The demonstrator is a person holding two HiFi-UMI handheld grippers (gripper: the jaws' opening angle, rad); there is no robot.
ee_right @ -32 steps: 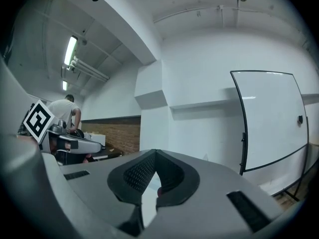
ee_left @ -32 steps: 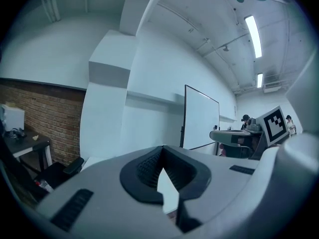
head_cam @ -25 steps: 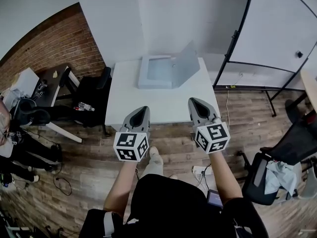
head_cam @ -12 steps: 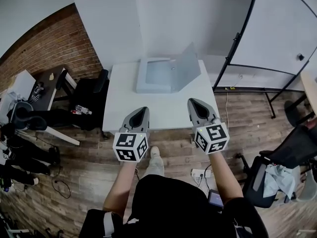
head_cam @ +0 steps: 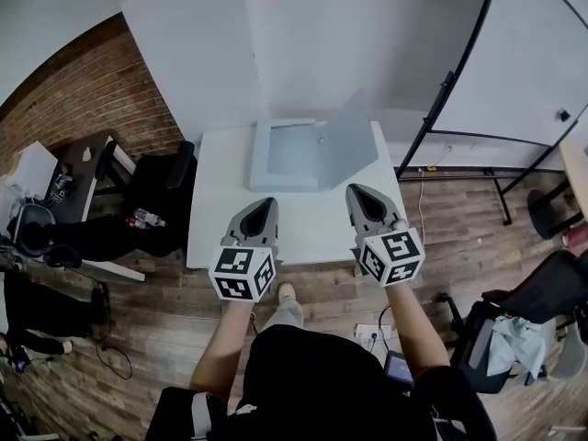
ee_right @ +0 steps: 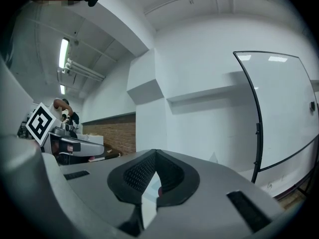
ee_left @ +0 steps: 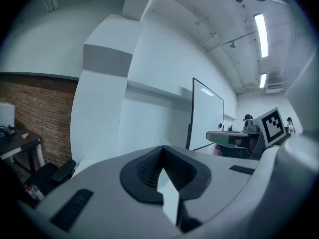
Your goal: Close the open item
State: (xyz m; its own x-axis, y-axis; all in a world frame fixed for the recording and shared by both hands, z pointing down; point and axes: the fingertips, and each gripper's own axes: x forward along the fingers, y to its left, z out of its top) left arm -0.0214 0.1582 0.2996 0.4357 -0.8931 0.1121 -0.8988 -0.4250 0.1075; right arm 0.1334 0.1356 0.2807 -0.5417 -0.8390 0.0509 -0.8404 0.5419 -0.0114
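A flat pale grey case (head_cam: 283, 154) lies open at the far side of a white table (head_cam: 230, 214), its lid (head_cam: 347, 139) raised at the right and leaning outward. My left gripper (head_cam: 264, 204) and right gripper (head_cam: 357, 191) hover side by side above the table's near half, short of the case and not touching it. Both point toward it. The left gripper (ee_left: 162, 149) is shut with nothing between its jaws. The right gripper (ee_right: 155, 152) is shut and empty as well. In both gripper views the gripper's own body hides the table.
A black office chair (head_cam: 163, 184) stands at the table's left side, with a dark desk (head_cam: 78, 159) and a brick wall beyond. A black-framed whiteboard (head_cam: 514, 72) stands at the right. Another chair (head_cam: 514, 324) and a power strip (head_cam: 372, 315) are on the wooden floor.
The head view has shifted: the table and case sit slightly lower and nearer in the picture. Both grippers keep nearly the same place in view and stay shut.
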